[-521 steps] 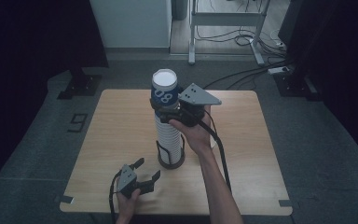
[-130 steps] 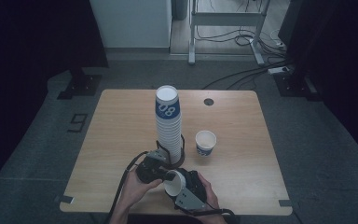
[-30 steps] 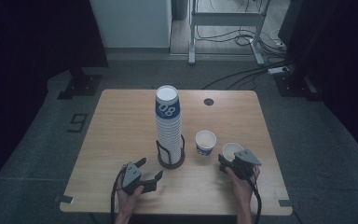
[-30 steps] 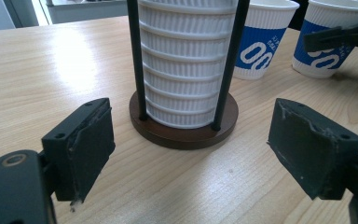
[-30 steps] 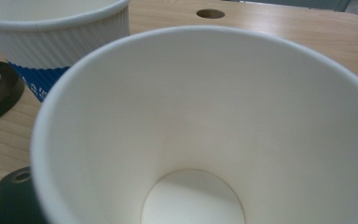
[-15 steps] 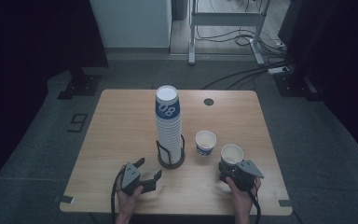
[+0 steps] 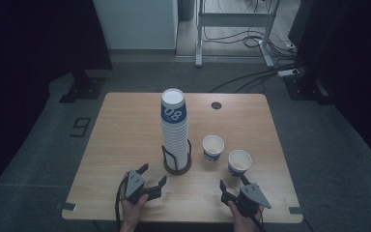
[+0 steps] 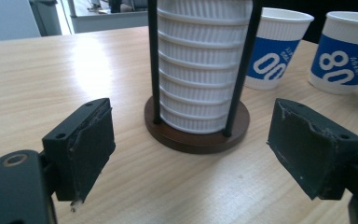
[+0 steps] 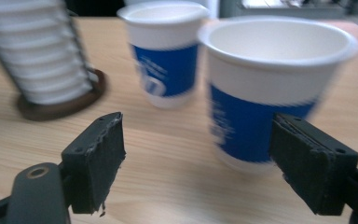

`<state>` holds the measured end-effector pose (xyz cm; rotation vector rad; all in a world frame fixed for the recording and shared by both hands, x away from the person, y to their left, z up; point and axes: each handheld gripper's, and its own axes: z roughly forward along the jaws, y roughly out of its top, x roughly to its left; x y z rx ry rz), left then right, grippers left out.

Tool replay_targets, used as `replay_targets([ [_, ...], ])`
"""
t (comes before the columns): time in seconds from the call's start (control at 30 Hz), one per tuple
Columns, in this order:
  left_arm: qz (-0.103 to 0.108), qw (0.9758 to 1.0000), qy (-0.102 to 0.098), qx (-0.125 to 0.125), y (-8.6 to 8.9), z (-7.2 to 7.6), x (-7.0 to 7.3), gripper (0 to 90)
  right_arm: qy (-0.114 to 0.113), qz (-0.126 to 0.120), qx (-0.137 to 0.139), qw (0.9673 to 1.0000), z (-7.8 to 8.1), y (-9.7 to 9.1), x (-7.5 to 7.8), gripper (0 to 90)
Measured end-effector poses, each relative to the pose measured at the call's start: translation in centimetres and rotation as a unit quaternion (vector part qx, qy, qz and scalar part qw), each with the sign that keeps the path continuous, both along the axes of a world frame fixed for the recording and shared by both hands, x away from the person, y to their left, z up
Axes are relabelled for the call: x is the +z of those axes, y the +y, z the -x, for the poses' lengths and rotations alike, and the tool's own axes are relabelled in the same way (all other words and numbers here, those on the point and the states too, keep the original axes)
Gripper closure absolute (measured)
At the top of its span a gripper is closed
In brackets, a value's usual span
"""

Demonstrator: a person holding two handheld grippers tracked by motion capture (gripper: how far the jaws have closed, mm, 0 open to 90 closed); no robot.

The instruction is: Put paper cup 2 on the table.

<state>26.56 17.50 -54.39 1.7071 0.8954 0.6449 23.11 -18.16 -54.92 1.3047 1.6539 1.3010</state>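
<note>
**Wooden tabletop, two loose cups beside a tall stack**

Pale wood grain runs across the tabletop [image 7: 125,140], which stands on a grey floor in a dim room. At the near edge, a hand [image 7: 132,216] holds the left gripper [image 7: 150,180] and another hand [image 7: 240,223] holds the right gripper [image 7: 233,182]. Both sets of fingers are spread wide and hold nothing. In the left gripper view the fingers [image 8: 81,147] frame the foot of the stack without touching it. In the right gripper view the fingers [image 9: 95,161] sit low in front of the nearer cup, apart from it.

Just beyond the right gripper stands the nearer paper cup [image 7: 239,163], upright and empty, white with a blue band. The print on it is blurred in the right gripper view; in the left gripper view it reads "80" in white with smaller lettering too fine to make out. The second cup [image 7: 213,148] stands close beside it, a little farther back and to the left, with the same blue band.

Left of the cups, a dark round holder [image 7: 177,166] with thin upright rods keeps a tall stack of ribbed white cups [image 7: 174,130]. The top cup [image 7: 173,107] shows "08" on its blue band in the high view.

Farther back, a small dark round hole [image 7: 216,105] marks the tabletop. Cables [image 7: 251,79] trail over the floor behind.
</note>
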Motion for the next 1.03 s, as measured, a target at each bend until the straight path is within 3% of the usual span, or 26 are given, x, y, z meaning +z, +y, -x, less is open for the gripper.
replay_targets([
  [0.23, 0.004, 1.0000, 0.004, 0.006, 0.1, 0.0, 0.0, 14.3, -0.037, 0.014, 0.053, 0.9978, -0.5, 3.0, 0.6, 17.4],
  [0.47, 0.005, 0.9998, -0.009, 0.015, 0.0, 0.3, 0.0, 14.2, -0.068, 0.009, 0.094, 0.9932, -1.4, 5.7, 1.2, 14.1],
  [0.63, 0.006, 0.9997, -0.014, 0.021, 0.1, 0.5, -0.1, 14.2, -0.066, -0.004, 0.123, 0.9902, -2.4, 7.3, 1.1, 14.5],
  [0.7, 0.011, 0.9996, -0.016, 0.022, 0.2, 0.6, -0.1, 14.2, -0.062, -0.006, 0.125, 0.9902, -2.5, 7.5, 1.0, 14.1],
  [0.77, 0.015, 0.9994, -0.017, 0.027, 0.2, 0.7, -0.1, 14.2, -0.069, 0.012, 0.116, 0.9908, -2.7, 8.1, 0.6, 13.5],
  [1.03, 0.023, 0.9992, -0.019, 0.026, 0.4, 0.7, -0.1, 14.2, -0.061, 0.001, 0.116, 0.9914, -3.1, 8.2, -0.1, 13.3],
])
